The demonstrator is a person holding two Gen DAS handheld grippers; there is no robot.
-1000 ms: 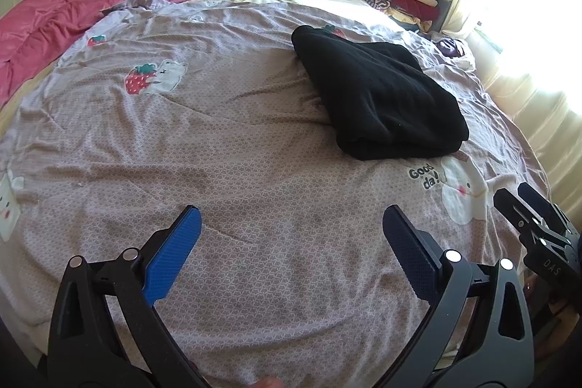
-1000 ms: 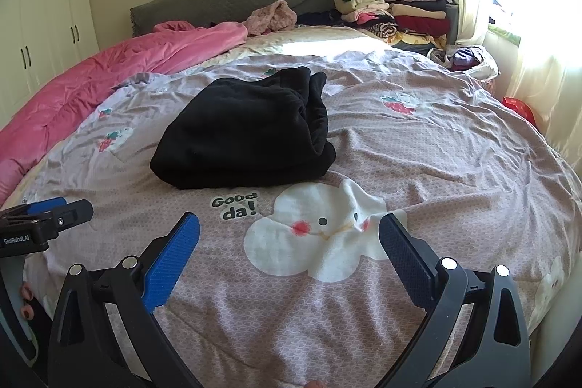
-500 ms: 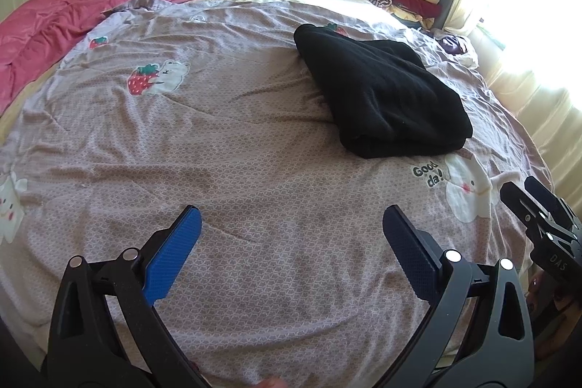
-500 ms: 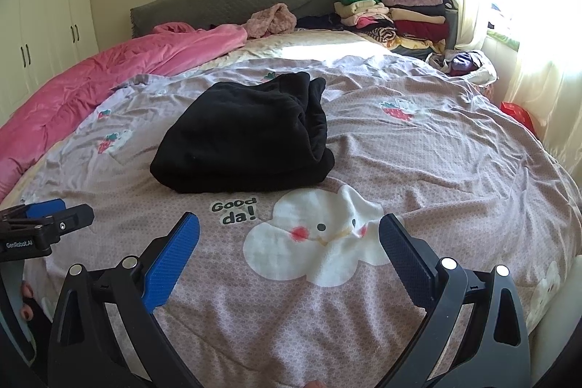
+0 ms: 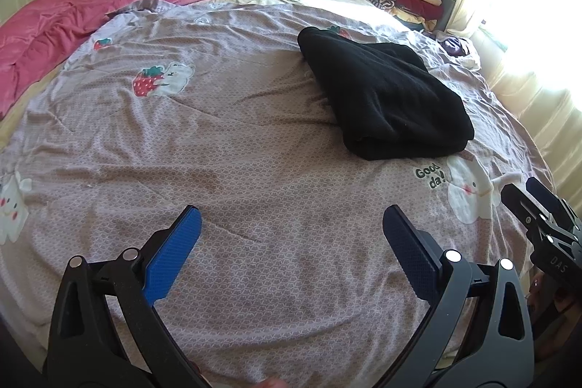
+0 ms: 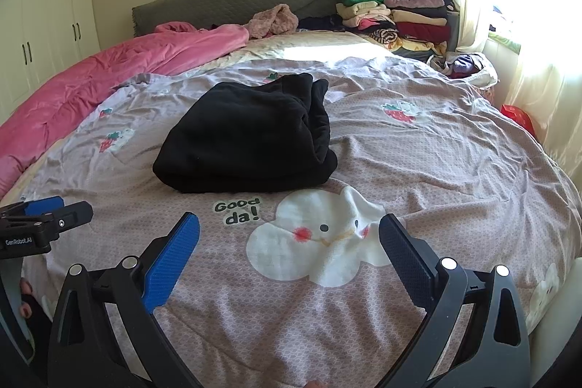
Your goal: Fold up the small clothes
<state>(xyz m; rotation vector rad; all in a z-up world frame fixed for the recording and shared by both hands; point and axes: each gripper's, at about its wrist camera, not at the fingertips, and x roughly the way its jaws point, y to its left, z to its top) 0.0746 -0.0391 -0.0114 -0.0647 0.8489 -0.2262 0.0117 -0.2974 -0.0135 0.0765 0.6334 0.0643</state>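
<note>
Both the left gripper [image 5: 291, 235] and right gripper [image 6: 289, 235] have drawn back slightly, jaws spread and empty, from the black garment [image 6: 251, 137] lying folded on the bed [image 6: 454, 162] just beyond the "Good da!" print [image 6: 238, 210], so this fold looks finished

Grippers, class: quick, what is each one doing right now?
Left gripper: open, holding nothing.
Right gripper: open, holding nothing.

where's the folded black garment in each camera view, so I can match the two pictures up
Left wrist: folded black garment lies right of centre, in the upper half, on the bed.
Right wrist: folded black garment lies just left of centre, mid-height.
Shared landmark: the "Good da!" print sits just in front of its near edge.
</note>
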